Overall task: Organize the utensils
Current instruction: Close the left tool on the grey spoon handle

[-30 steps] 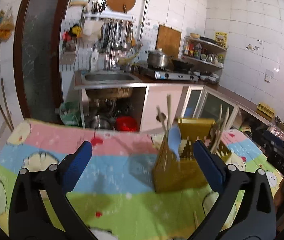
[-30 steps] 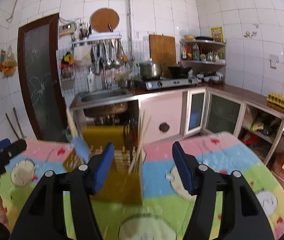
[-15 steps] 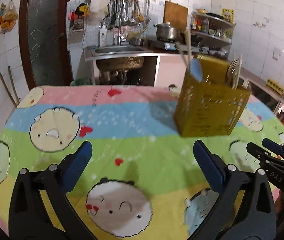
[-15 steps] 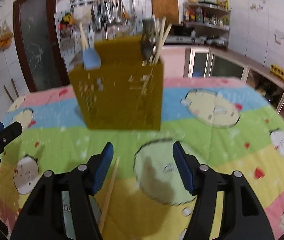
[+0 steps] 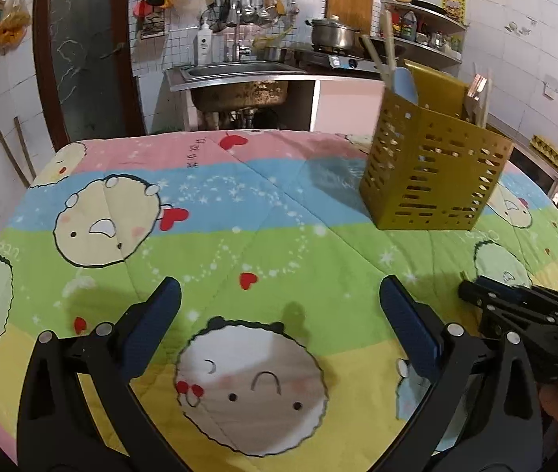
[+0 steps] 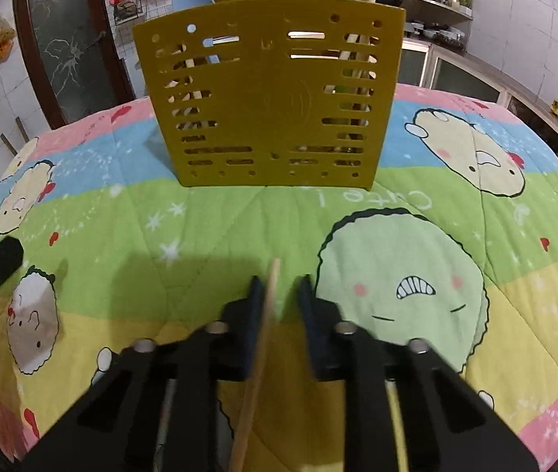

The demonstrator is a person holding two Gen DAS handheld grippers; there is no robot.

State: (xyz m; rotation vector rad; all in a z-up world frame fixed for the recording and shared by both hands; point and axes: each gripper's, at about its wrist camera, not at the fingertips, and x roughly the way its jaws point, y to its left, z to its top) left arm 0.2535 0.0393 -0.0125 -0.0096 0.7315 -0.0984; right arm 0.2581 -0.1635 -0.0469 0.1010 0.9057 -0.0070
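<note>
A yellow slotted utensil holder (image 5: 428, 173) (image 6: 271, 110) stands on the cartoon-print cloth with a blue spatula, a fork and wooden sticks upright in it. A wooden chopstick (image 6: 269, 306) lies on the cloth in front of it. My right gripper (image 6: 279, 295) is low over the cloth, its jaws closing narrowly around that chopstick, whose near end runs under the gripper body. My right gripper (image 5: 475, 295) also shows at the right edge of the left wrist view. My left gripper (image 5: 279, 314) hangs wide open above the cloth, nothing between its fingers.
The cloth-covered table (image 5: 239, 196) fills the foreground. More utensil handles (image 6: 165, 405) lie partly hidden under my right gripper. Behind the table are a steel sink (image 5: 235, 74), a stove with a pot (image 5: 332, 35) and a dark door (image 5: 82, 51).
Both grippers have sunk toward the table and tilted down. My right gripper came in over the chopstick and its jaws narrowed from wide open to close around it.
</note>
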